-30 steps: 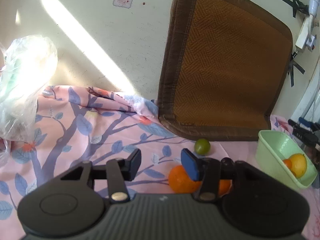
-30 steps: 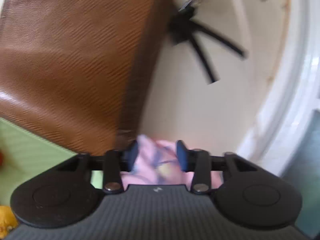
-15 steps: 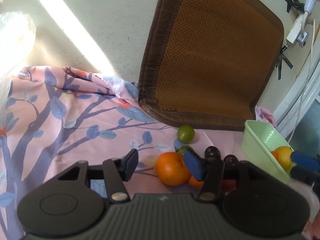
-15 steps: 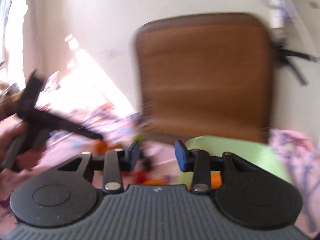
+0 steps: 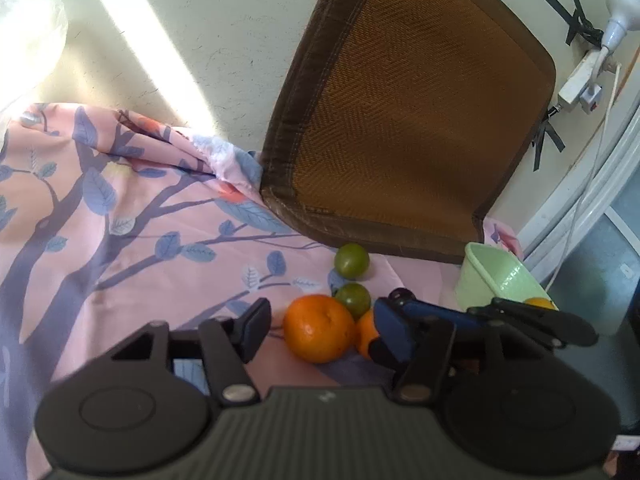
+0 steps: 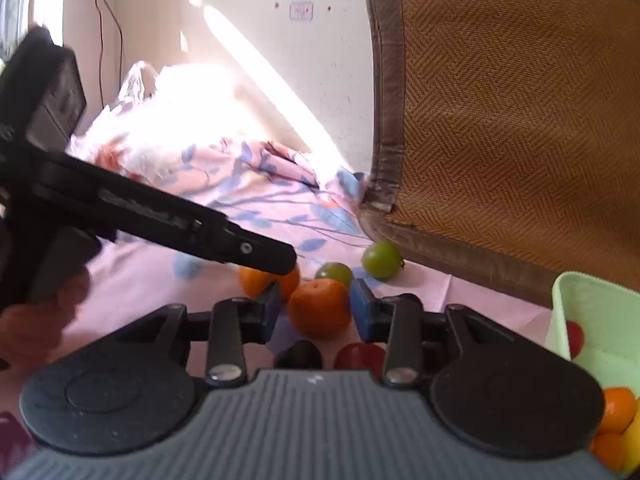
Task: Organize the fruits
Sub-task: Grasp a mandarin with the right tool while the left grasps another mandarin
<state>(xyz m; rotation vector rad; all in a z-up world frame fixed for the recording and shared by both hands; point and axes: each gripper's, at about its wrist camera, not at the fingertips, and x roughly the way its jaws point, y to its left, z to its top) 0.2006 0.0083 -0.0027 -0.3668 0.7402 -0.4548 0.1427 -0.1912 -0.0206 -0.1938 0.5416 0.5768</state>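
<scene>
orange, round and dimpled, a large orange fruit [image 5: 319, 328] lies on the pink leaf-print cloth [image 5: 132, 236] in the left wrist view, in the wide gap of the left gripper [image 5: 320, 330], nearer its blue-padded finger [image 5: 394, 330]; neither finger is seen touching it, and the jaws stand well apart, holding nothing. two small green round fruits [image 5: 351, 261] lie just beyond, the nearer touching the orange fruit. pale green plastic basket [image 5: 486, 276] sits to the right, by the brown woven cushion [image 5: 404, 120] leaning on the wall.

right wrist view: a smaller orange mandarin [image 6: 319, 308] lies between the fingertips of the right gripper [image 6: 316, 306], jaws spread and gripping nothing; contact cannot be told. dark plum [image 6: 298, 354] and red round fruit [image 6: 358, 356] lie close under the fingers. left gripper reaches in from the left, its tip over another orange.
</scene>
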